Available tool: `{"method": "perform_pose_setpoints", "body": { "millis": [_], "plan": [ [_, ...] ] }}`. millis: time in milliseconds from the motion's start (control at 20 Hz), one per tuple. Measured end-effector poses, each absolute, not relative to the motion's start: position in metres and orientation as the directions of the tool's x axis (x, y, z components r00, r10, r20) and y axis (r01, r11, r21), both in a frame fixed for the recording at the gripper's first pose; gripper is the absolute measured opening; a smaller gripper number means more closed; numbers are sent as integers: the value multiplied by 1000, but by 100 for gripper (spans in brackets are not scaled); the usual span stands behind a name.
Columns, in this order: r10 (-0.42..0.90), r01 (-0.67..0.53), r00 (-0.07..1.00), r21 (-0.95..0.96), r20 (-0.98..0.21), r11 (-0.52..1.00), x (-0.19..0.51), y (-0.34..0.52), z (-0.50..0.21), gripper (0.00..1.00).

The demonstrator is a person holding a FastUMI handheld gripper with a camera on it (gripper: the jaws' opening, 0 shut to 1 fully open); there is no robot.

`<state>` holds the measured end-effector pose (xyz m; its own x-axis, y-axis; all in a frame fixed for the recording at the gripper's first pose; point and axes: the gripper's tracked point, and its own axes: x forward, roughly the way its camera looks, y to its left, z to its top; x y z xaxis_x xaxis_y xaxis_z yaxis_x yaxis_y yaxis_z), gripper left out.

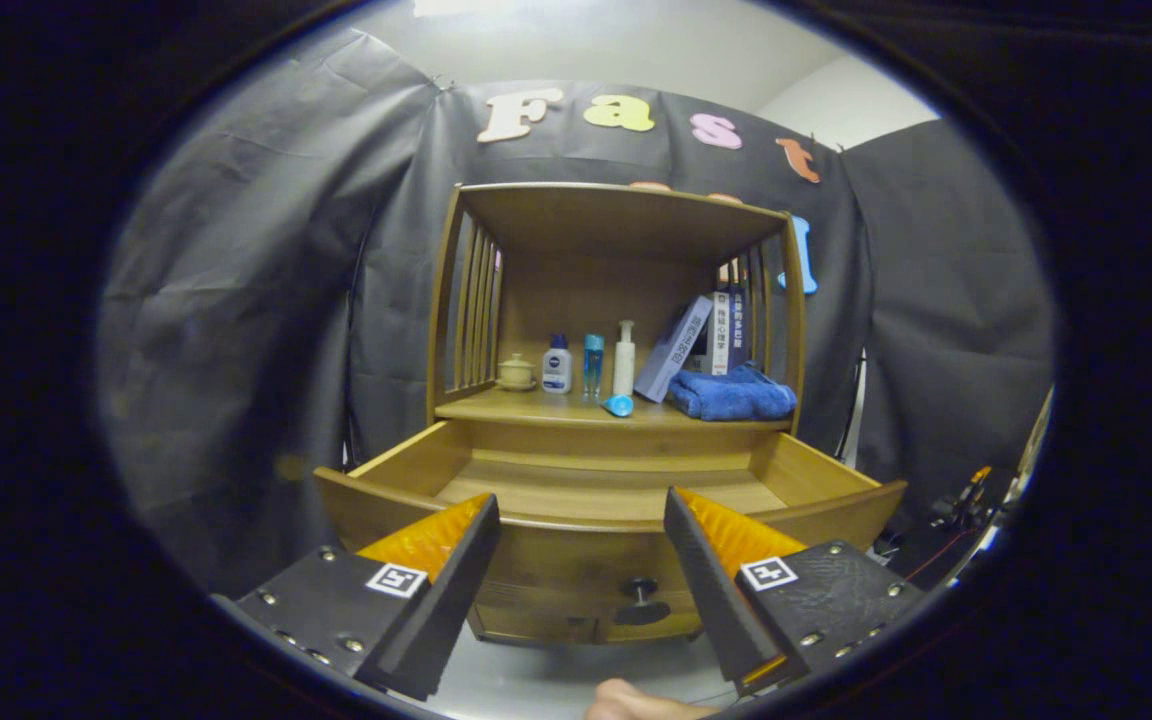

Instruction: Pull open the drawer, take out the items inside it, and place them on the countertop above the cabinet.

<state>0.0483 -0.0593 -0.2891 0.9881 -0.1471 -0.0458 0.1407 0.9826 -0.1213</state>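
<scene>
— BOOTH, CABINET FRONT: Your gripper (581,525) hangs before the wooden cabinet (616,300), its two fingers (456,560) spread wide and holding nothing. What sits between them?

— The drawer (606,490), pulled well out toward you. Its front panel runs across the gap between your fingers, and its dark knob (642,598) shows low between them, just below the fingertips. You touch neither the panel nor the knob.

— And inside the drawer?

— From where you hold the tool, the part of the drawer floor that shows is bare wood. The strip nearest you, behind the front panel, is hidden, so you cannot tell what lies there.

— The countertop (536,408) above it?

— Crowded. From your left: a small lidded jar (516,372), a white bottle with a blue cap (557,364), a slim clear blue bottle (593,365) and a white pump bottle (624,358), all upright near the back. A small blue tube (618,405) lies on its side at the front edge, just ahead of the pump bottle. To the right, a pale box (673,348) leans against upright books (728,330), and a folded blue towel (733,395) rests in front of them.

— Anything of you in view?

— A fingertip (626,700), below the gripper.
</scene>
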Motion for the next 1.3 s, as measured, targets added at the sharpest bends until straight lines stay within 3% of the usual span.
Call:
{"method": "perform_pose_setpoints", "body": {
  "millis": [350, 500, 700, 900, 1300],
  "plan": [
    [-150, 137, 978, -94, -146, 986, 58, -75, -335, 98],
    [-144, 125, 956, -90, -254, 988, 71, -78, -370, 98],
    [-193, 177, 967, -107, -167, 978, 81, -91, -369, 95],
    [-202, 160, 966, -239, -164, 958, 86, -94, -374, 99],
    [-196, 152, 958, -207, -211, 966, 89, -94, -371, 99]
  ]
}}
